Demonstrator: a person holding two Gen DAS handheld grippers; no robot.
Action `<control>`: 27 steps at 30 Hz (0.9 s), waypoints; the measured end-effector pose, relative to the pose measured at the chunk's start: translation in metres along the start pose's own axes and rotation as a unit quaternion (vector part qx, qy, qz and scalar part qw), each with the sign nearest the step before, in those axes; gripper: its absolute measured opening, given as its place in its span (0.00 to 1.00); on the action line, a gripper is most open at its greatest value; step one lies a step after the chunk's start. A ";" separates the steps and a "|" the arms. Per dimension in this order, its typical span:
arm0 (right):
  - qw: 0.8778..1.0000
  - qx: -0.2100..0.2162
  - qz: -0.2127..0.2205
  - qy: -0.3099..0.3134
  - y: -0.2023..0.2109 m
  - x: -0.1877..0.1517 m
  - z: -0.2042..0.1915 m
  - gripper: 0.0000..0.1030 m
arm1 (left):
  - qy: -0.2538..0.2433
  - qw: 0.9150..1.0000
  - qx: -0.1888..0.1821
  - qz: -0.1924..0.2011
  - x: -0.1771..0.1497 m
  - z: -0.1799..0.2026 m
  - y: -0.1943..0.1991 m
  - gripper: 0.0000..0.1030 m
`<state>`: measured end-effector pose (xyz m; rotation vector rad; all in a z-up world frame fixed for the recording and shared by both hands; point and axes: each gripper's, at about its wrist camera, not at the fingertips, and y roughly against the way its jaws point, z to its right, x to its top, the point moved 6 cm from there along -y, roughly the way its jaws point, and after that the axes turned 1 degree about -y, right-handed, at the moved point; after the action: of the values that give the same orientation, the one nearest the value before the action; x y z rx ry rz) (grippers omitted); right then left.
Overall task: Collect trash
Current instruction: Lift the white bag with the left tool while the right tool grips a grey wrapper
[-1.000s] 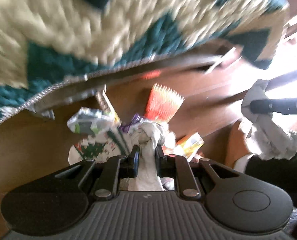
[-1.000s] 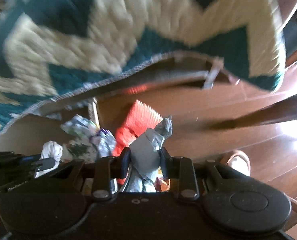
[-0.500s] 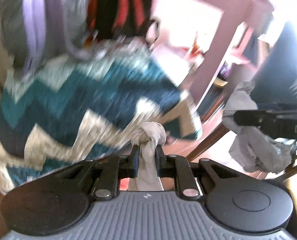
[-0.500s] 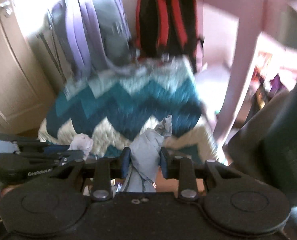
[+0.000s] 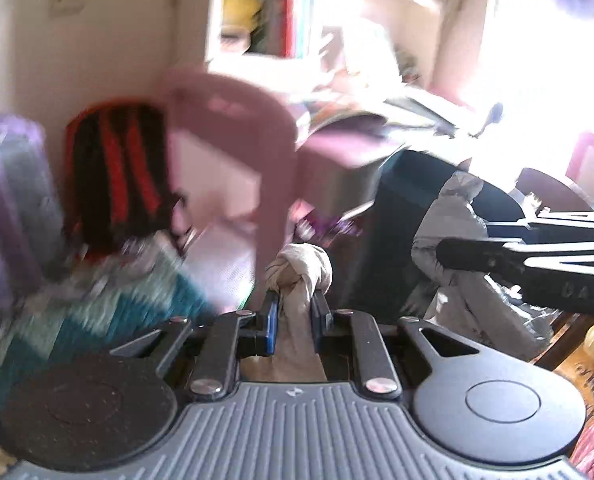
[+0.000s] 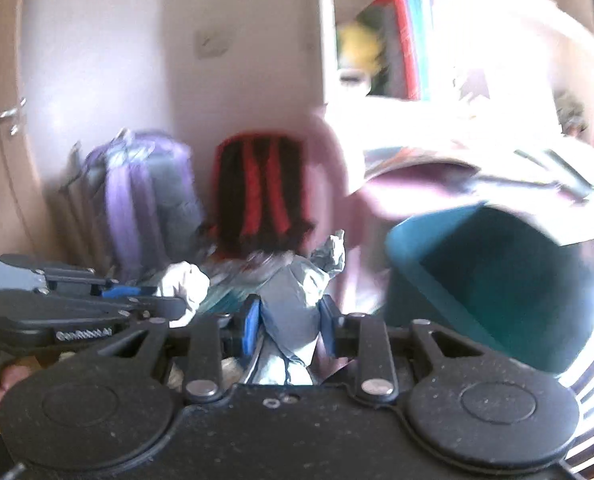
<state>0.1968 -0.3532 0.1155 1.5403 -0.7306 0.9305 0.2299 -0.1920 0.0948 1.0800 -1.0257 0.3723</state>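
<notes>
My left gripper [image 5: 295, 306] is shut on a twisted white paper wad [image 5: 301, 270], held up in the air. My right gripper [image 6: 287, 312] is shut on a crumpled grey paper wad [image 6: 297, 288]. In the left wrist view the right gripper [image 5: 449, 256] comes in from the right with the grey wad [image 5: 453, 216]. In the right wrist view the left gripper [image 6: 173, 302] shows at the left with the white wad [image 6: 185, 282]. A teal bin [image 6: 493, 276] with a dark open mouth stands just right of the right gripper, under the pink table.
A pink table [image 5: 257, 112] covered in books and papers stands ahead. A black-and-red backpack [image 6: 263, 184] and a purple backpack [image 6: 145, 196] lean on the wall. A chevron rug [image 5: 97, 316] lies low on the left. A bookshelf [image 6: 397, 40] rises behind the table.
Both grippers have risen from the floor litter and tipped up, each keeping its paper wad. The rug and floor trash dropped out of view; the table, backpacks and teal bin came in.
</notes>
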 end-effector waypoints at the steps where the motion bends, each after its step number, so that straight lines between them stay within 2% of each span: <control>1: 1.000 -0.011 0.008 -0.003 0.007 0.007 0.011 0.29 | -0.006 1.000 -0.008 0.007 0.011 0.010 0.000 0.16; 6: 0.997 -0.060 0.036 -0.023 0.023 0.029 0.063 0.29 | -0.040 0.998 -0.035 0.038 0.069 0.066 -0.009 0.15; 12: 0.992 -0.107 0.041 -0.047 0.023 0.038 0.119 0.29 | -0.070 0.994 -0.065 0.049 0.106 0.121 -0.039 0.16; 16: 0.990 -0.128 0.033 -0.055 0.009 0.036 0.146 0.29 | -0.076 0.994 -0.064 0.043 0.120 0.146 -0.073 0.16; 21: 0.988 -0.144 0.012 -0.057 -0.015 0.027 0.166 0.29 | -0.063 0.996 -0.055 0.037 0.140 0.155 -0.114 0.16; 24: 0.989 -0.139 -0.006 -0.058 -0.029 0.020 0.171 0.29 | -0.068 0.996 -0.055 0.031 0.147 0.161 -0.133 0.16; 27: 0.989 -0.135 -0.021 -0.054 -0.042 0.015 0.174 0.29 | -0.083 0.996 -0.042 0.004 0.140 0.167 -0.162 0.16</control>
<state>0.2687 -0.5164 0.0988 1.3685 -0.8612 0.6885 0.3300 -0.4404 0.1383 1.0428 -1.1838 0.2467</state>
